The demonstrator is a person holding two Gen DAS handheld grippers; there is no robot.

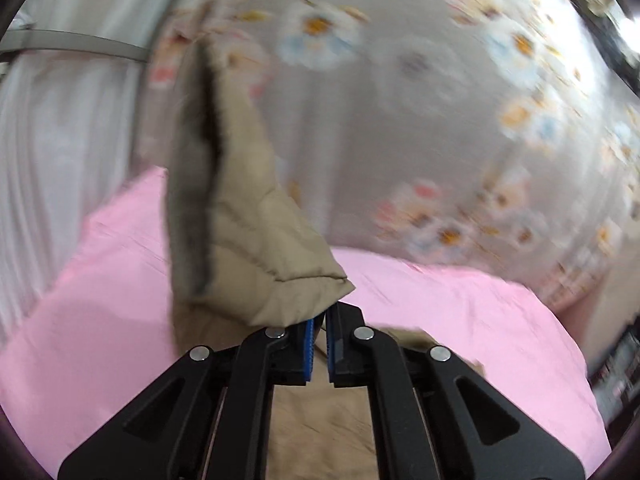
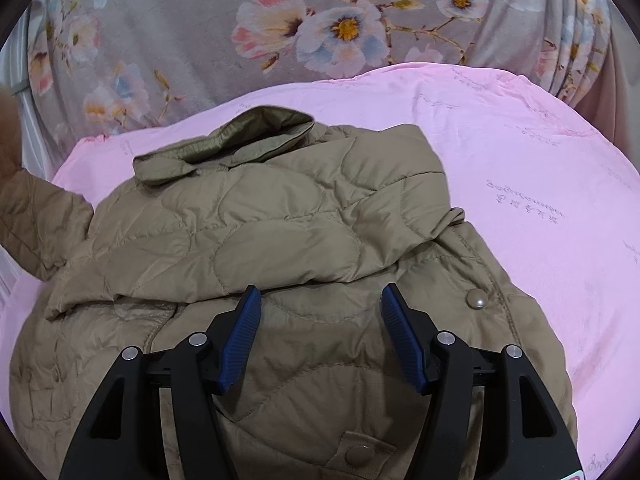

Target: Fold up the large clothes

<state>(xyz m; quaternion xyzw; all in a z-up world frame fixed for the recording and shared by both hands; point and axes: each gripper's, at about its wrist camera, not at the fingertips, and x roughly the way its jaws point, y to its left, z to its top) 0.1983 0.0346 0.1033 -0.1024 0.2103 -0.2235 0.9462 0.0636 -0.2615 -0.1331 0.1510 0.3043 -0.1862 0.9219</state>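
Note:
A tan quilted jacket [image 2: 280, 240] lies on the pink sheet [image 2: 540, 184], collar at the far side, one sleeve folded across its body. My right gripper [image 2: 320, 300] is open and hovers just above the jacket's middle, empty. My left gripper [image 1: 319, 320] is shut on the cuff end of the jacket's other sleeve [image 1: 240, 232] and holds it lifted above the pink sheet [image 1: 460, 312]; the sleeve stands up in front of the camera. That lifted sleeve shows at the left edge of the right wrist view [image 2: 36, 220].
A grey floral quilt [image 2: 200, 32] is piled along the far side of the bed and shows blurred in the left wrist view [image 1: 420, 100]. A white curtain [image 1: 60, 120] hangs at the left. The bed's edge falls away at the right [image 1: 592, 320].

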